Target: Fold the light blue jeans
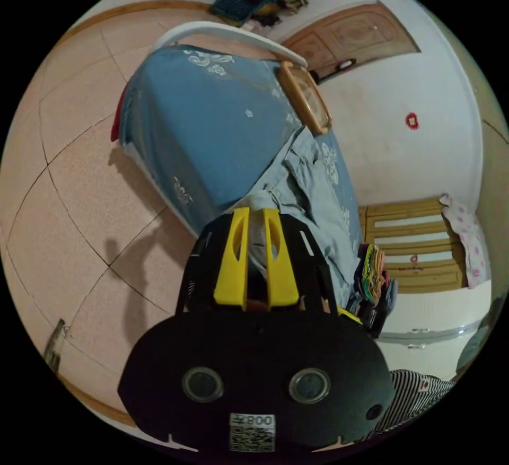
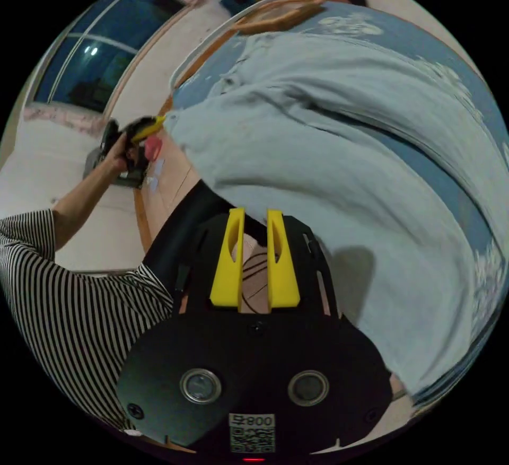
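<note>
Left tool (image 1: 256,213) pinching light blue jeans (image 1: 310,189)

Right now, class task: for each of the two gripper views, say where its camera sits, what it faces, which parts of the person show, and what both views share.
Left gripper view: rides behind the left gripper, whose jaws pinch an edge of the light blue denim jeans; it faces the blue patterned bed cover and tiled floor; a striped sleeve shows.
Right gripper view: rides behind the right gripper at the jeans' near edge, facing across them; the person's forearm, striped shirt and left gripper show.
Shared: jeans, bed cover, wooden frame.
</note>
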The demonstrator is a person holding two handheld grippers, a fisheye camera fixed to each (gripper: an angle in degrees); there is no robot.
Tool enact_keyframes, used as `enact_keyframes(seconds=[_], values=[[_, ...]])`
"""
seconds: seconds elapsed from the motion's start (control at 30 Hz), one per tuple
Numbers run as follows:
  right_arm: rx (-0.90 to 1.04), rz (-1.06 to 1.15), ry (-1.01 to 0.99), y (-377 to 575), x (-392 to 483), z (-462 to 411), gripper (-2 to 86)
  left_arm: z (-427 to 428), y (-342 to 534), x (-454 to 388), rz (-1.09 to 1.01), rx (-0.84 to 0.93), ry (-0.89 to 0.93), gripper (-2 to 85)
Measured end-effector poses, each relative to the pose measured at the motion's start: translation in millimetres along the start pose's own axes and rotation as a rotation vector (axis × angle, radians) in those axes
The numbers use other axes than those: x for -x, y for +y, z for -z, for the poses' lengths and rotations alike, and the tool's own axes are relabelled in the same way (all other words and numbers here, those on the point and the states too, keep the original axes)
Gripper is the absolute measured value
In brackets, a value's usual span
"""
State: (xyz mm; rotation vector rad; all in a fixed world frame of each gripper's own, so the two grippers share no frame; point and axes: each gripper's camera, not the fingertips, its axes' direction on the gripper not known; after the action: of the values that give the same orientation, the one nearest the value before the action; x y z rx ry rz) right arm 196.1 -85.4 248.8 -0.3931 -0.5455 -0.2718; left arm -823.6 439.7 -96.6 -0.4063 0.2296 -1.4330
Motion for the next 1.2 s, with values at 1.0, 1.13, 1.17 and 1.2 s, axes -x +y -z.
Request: enact_keyframes(seconds=[1.0, 1.13, 1.17, 1.2], values=[[-0.050, -0.757, 0.438, 195.7, -306.6, 226.9, 3.7, -517.1, 262.3, -491.6, -1.334, 0.796, -0.222, 3.5], [-0.137, -0.657, 0.427, 191.3, -305.3, 283.4, 2.6, -507.0, 252.3, -518.9, -1.243, 0.674, -0.059, 2.6], [-0.150, -0.641, 0.431, 189.9, -304.0, 292.2, 2.5, -504.6, 252.1, -526.9, -1.245, 0.631, -0.041, 2.5], [-0.151, -0.610, 0.466, 185.6, -301.5, 307.6, 2.3, -504.5, 252.1, -530.6, -1.243, 0.612, -0.034, 2.5]])
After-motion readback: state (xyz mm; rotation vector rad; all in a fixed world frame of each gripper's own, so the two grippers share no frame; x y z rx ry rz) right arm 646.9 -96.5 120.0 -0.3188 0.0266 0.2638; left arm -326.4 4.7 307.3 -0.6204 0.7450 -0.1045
